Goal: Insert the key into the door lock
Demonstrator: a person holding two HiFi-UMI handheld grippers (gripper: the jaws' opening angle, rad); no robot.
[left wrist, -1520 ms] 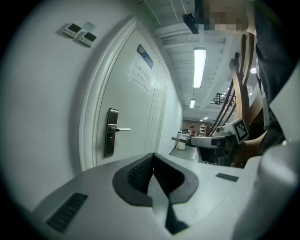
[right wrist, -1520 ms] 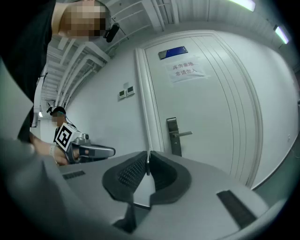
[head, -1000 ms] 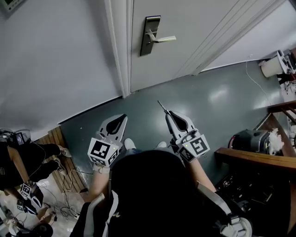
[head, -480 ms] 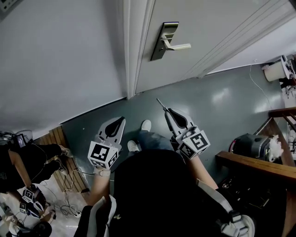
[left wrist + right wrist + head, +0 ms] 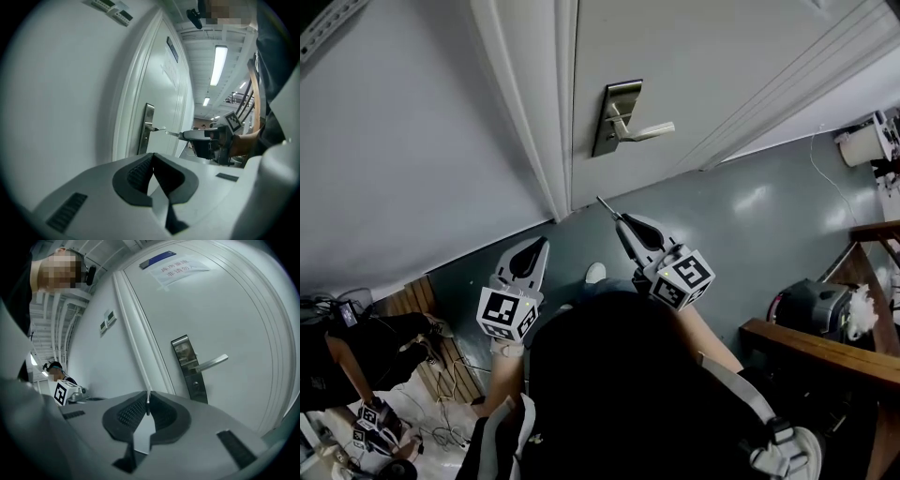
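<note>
A steel lock plate point(image 5: 613, 116) with a lever handle point(image 5: 645, 131) sits on the white door point(image 5: 722, 56). In the right gripper view the plate point(image 5: 187, 366) shows its keyhole point(image 5: 196, 386) below the handle point(image 5: 212, 363). My right gripper point(image 5: 622, 222) is shut on a thin metal key point(image 5: 607, 207). The key points up at the door, a short way below the plate and apart from it. Edge-on, the key point(image 5: 148, 403) stands between the closed jaws. My left gripper point(image 5: 541, 247) hangs lower left, shut and empty point(image 5: 152, 161). From the left gripper view, the key point(image 5: 172, 134) sits level with the plate point(image 5: 147, 127).
The door frame point(image 5: 546, 141) and a white wall point(image 5: 403, 159) lie left of the lock. A person point(image 5: 356, 361) with cables on the floor is at lower left. A wooden bench point(image 5: 825, 342) with a dark bag point(image 5: 811, 305) stands at right. My own shoe point(image 5: 594, 273) is below the key.
My right gripper has carried the key up and a little left, closer to the lock plate. The left gripper has stayed low and shut. The head view has shifted toward the door.
</note>
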